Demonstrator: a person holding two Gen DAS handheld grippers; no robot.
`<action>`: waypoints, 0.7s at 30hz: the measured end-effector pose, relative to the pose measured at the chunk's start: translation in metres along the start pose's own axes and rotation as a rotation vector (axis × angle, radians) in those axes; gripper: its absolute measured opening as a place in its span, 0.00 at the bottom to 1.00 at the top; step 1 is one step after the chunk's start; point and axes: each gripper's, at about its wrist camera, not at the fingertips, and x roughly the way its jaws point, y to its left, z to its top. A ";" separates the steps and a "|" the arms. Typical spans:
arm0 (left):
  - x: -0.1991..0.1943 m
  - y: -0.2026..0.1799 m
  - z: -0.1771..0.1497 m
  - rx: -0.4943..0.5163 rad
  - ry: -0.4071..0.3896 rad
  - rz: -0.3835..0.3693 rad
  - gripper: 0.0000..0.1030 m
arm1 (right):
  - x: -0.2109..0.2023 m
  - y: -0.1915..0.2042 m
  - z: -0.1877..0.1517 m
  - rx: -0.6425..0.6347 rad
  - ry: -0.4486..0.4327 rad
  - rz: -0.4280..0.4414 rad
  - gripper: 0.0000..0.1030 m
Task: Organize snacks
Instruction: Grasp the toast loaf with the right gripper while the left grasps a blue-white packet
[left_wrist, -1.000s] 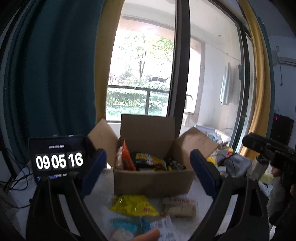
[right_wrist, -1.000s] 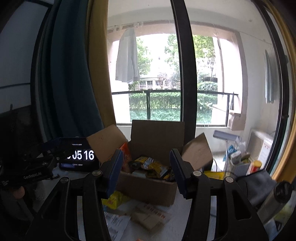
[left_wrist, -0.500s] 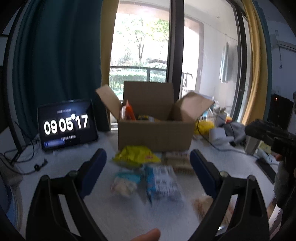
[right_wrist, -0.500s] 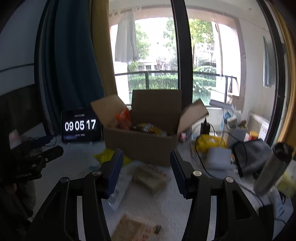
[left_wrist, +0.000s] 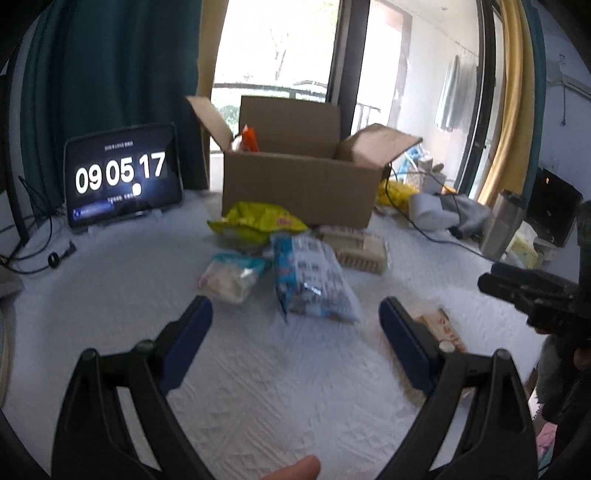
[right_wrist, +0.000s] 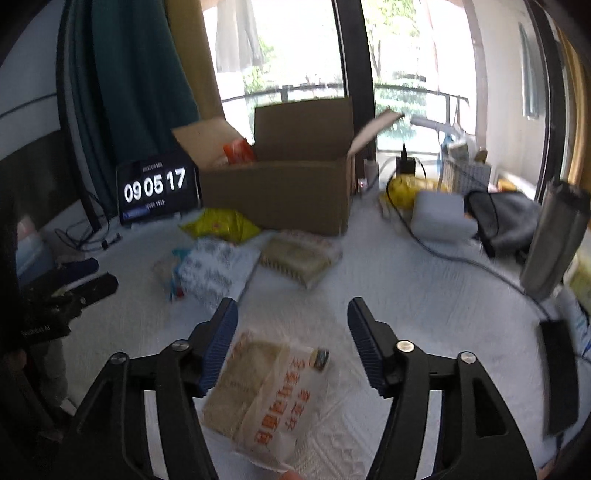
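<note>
Snack packets loose before the open cardboard box (right_wrist: 280, 192).
We find the right claw (right_wrist: 291, 321) opening over a crinkly flat cracker packet (right_wrist: 266, 395), long axis near-to-far; left claw (left_wrist: 295, 321) spread, empty.

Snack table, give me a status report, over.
Left gripper open, empty. Right gripper opening over the tan cracker pack, no grip. Cardboard box open; four snack packs in front. Nothing blocking.
</note>
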 end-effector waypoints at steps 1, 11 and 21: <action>0.001 0.000 -0.003 0.001 0.009 -0.002 0.90 | 0.003 -0.001 -0.003 0.008 0.010 -0.001 0.67; 0.018 0.005 -0.030 -0.023 0.105 -0.021 0.90 | 0.039 -0.005 -0.043 0.101 0.178 0.029 0.81; 0.018 0.017 -0.028 -0.037 0.099 -0.023 0.90 | 0.064 0.010 -0.054 0.154 0.266 0.009 0.82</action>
